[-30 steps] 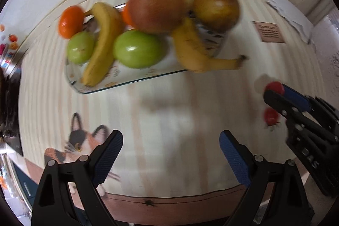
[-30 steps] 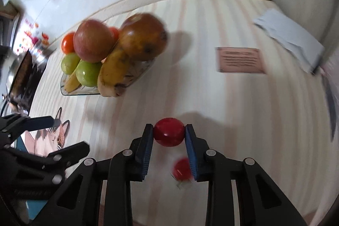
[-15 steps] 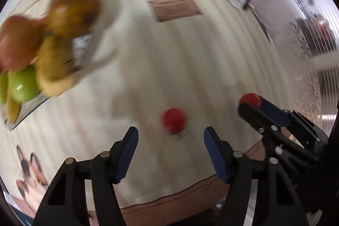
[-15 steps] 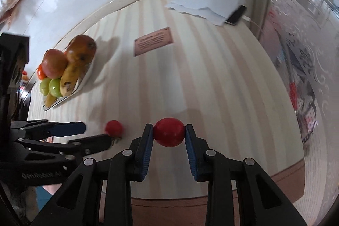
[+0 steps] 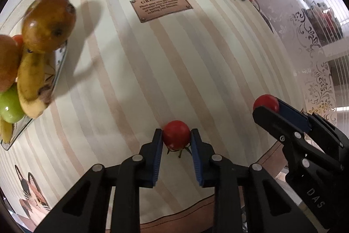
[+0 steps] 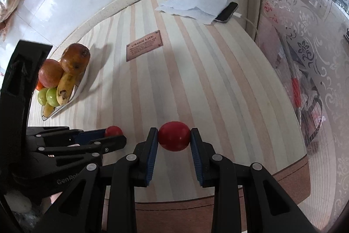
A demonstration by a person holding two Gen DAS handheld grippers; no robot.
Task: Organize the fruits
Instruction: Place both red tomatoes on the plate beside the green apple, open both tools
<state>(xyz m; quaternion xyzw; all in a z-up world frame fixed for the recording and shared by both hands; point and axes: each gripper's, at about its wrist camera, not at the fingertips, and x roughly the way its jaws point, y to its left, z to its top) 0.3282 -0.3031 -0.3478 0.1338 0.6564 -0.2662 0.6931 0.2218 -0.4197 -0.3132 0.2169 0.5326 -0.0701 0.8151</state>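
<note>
My left gripper is shut on a small red tomato with a green stem, down at the striped tablecloth near the table's front edge. My right gripper is shut on a second red tomato, held above the cloth; the left wrist view shows that tomato at the right. A glass dish at the left is piled with apples, green apples, bananas and a brown pear-like fruit. The left gripper's tomato also shows in the right wrist view.
A brown printed label lies mid-table. White paper covers a phone with a cable at the far right corner. A cat picture is on the cloth at front left. A patterned glass panel borders the right side.
The left gripper swung right from the fruit dish to the loose tomato, lowered over it and shut on it. The right gripper kept hold of its tomato and shifted right.
</note>
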